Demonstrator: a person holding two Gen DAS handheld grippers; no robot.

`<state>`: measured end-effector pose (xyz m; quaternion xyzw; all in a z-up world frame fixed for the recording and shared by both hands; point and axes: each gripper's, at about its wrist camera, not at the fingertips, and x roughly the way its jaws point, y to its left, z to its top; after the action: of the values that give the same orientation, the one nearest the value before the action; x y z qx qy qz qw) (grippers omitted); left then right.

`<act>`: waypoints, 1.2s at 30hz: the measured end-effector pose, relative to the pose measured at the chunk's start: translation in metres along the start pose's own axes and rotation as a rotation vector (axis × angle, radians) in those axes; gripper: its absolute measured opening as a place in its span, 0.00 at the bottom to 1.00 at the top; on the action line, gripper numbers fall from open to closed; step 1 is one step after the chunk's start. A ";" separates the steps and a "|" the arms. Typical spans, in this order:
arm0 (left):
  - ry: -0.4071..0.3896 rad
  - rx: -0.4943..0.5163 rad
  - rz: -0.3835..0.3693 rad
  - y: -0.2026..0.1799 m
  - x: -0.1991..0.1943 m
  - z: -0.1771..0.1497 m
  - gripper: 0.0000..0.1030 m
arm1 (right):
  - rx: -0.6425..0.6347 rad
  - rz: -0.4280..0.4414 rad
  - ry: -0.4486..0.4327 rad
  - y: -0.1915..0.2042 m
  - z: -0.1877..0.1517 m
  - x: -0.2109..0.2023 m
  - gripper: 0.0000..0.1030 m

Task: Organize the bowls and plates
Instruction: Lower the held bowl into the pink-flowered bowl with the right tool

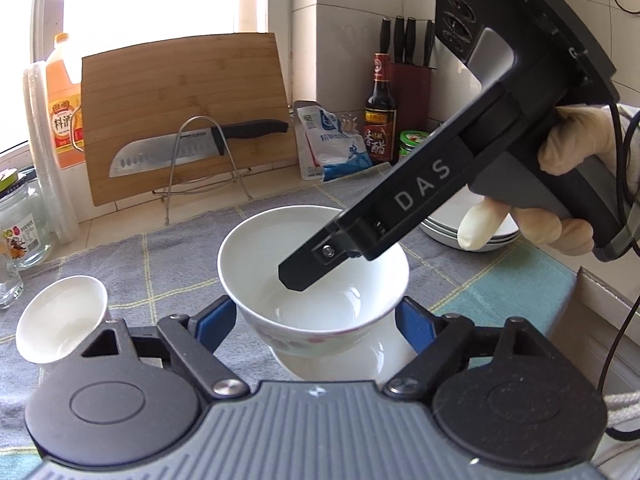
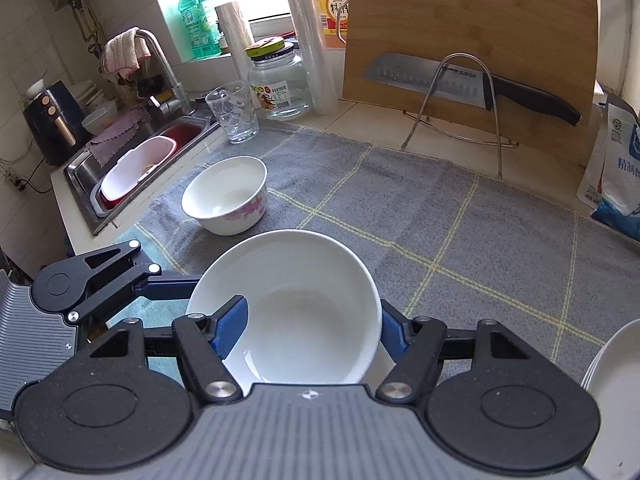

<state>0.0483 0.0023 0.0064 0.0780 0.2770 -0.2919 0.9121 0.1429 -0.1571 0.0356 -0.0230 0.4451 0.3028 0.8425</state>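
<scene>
A white bowl with pink flowers is held above a second white bowl on the grey towel. My right gripper is shut on the upper bowl's rim, one finger inside and one outside. My left gripper is open, its blue fingers on either side of the bowl, apart from it. Another flowered bowl sits on the towel to the left. A stack of white plates lies at the right.
A cutting board with a knife leans at the back. A glass, a jar and bottles stand near the sink at the left. Sauce bottle, knife block and a salt bag stand back right.
</scene>
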 end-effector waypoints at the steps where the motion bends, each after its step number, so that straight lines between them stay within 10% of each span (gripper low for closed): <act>1: 0.003 0.000 -0.006 -0.002 0.001 0.000 0.84 | 0.004 -0.002 0.002 -0.001 -0.002 0.000 0.72; 36: 0.097 -0.019 -0.062 -0.004 0.024 -0.009 0.86 | 0.052 0.002 0.071 -0.016 -0.022 0.014 0.74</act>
<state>0.0581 -0.0103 -0.0142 0.0749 0.3259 -0.3135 0.8888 0.1406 -0.1701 0.0082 -0.0115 0.4825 0.2908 0.8261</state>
